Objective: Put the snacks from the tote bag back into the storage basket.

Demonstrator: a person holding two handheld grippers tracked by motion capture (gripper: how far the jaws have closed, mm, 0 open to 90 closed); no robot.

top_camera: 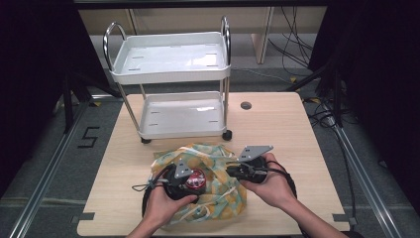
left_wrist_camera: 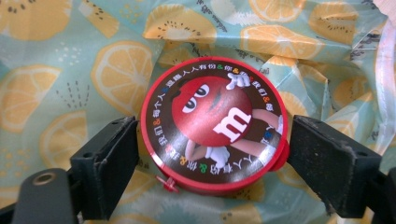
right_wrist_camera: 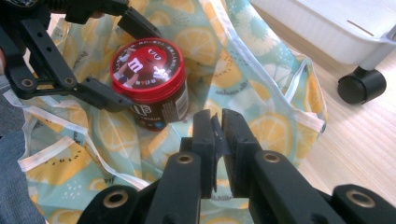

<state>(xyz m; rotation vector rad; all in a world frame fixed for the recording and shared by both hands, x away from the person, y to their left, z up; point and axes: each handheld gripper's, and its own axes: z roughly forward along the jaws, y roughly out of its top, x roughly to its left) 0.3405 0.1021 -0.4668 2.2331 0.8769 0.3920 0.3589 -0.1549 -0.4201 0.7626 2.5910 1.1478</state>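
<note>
Left hand-held gripper (left_wrist_camera: 212, 161) open astride candy tub (left_wrist_camera: 214, 123) on lemon-print bag (left_wrist_camera: 56, 74); cart (top_camera: 173, 69) beyond.

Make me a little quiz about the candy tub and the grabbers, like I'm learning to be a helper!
1. True or false: the red-lidded candy tub stands on the lemon-print bag.
2. Are the right gripper jaws wide apart or close together?
3. Which gripper has one jaw on each side of the tub? A: left gripper. B: right gripper. C: both.

Key
1. True.
2. Close together.
3. A.
</note>
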